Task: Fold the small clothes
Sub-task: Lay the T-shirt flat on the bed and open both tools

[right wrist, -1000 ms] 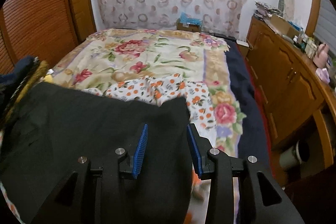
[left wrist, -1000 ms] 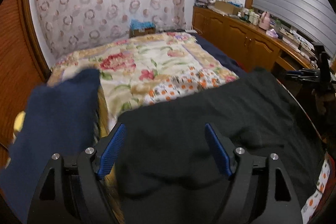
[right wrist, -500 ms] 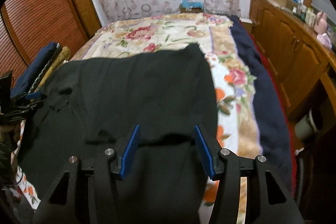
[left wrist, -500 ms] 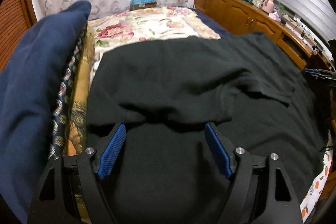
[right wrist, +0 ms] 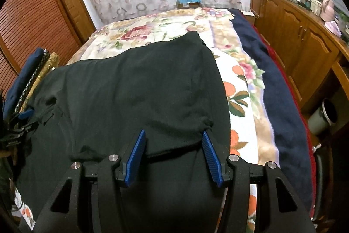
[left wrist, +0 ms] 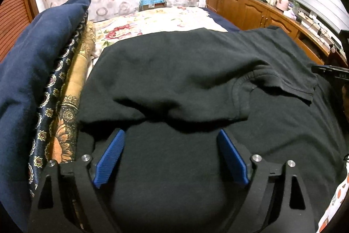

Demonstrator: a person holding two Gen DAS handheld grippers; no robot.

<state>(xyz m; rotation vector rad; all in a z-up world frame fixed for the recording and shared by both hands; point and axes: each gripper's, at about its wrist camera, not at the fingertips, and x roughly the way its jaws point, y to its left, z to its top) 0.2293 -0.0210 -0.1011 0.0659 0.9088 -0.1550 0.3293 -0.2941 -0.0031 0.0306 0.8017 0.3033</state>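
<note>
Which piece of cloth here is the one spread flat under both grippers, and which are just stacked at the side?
The black T-shirt, spread across the bed with its top half folded over. The navy cloth and patterned cloth are stacked at its left edge.

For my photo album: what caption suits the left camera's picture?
Open left gripper above a half-folded black T-shirt on a floral bed.

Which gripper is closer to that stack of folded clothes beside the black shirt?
Left. The left gripper hovers beside the folded stack; the right gripper is across the black shirt.
</note>
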